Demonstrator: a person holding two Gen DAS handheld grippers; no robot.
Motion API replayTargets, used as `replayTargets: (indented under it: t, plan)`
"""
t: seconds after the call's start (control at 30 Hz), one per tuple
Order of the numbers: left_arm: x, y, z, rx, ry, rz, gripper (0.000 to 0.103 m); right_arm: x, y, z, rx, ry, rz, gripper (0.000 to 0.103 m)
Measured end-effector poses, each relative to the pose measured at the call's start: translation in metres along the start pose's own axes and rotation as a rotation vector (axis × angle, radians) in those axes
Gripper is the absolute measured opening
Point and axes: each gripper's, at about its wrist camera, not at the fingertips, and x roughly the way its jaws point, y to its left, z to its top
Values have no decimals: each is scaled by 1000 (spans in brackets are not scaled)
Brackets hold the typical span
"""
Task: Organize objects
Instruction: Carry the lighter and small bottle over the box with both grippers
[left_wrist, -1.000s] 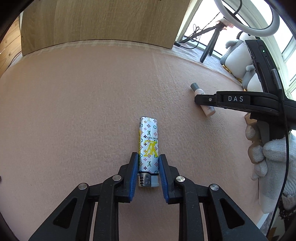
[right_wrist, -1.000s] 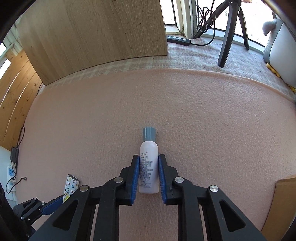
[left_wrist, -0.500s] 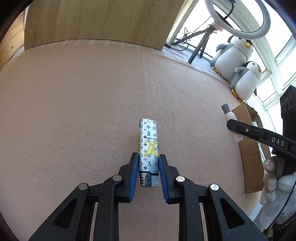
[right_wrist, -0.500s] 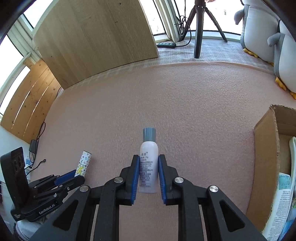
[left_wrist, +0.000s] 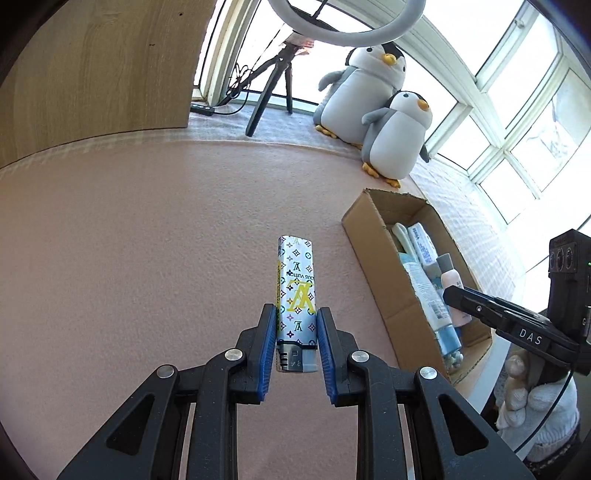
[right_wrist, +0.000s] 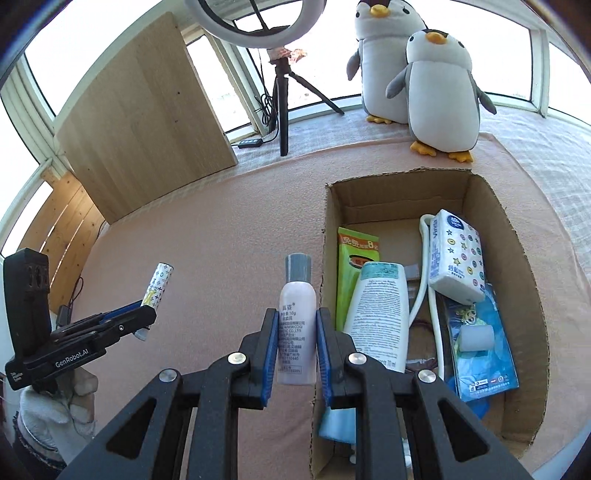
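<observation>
My left gripper (left_wrist: 295, 317) is shut on a patterned silver lighter (left_wrist: 296, 291) and holds it above the pink carpet, left of the cardboard box (left_wrist: 373, 236). My right gripper (right_wrist: 296, 314) is shut on a small pale pink bottle (right_wrist: 297, 325) with a grey cap, held above the box's left wall (right_wrist: 327, 266). The box holds a green packet (right_wrist: 354, 258), a white tube (right_wrist: 380, 314), a tissue pack (right_wrist: 456, 254) and a blue packet (right_wrist: 480, 347). The left gripper and lighter (right_wrist: 157, 284) also show in the right wrist view, the right gripper (left_wrist: 448, 293) in the left wrist view.
Two plush penguins (right_wrist: 439, 85) stand behind the box on the sill. A ring light on a tripod (right_wrist: 282, 92) and a wooden board (right_wrist: 144, 122) stand at the back. Pink carpet (left_wrist: 129, 240) spreads to the left of the box.
Both grippers have swung to the right with their objects. The box has come fully into view, and the bottle now hangs at the box's left wall.
</observation>
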Motion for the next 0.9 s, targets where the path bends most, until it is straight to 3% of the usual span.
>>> replayTargets:
  t: [0.43, 0.8, 0.9]
  plan:
    - [54, -115, 8, 164, 61, -118, 24, -32, -75, -24, 99, -30, -92, 18]
    - [77, -164, 10, 220, 86, -159, 24, -41, -100, -28, 126, -39, -102, 18]
    - [79, -167, 10, 218, 91, -161, 30, -41, -102, -28, 126, -39, -97, 19]
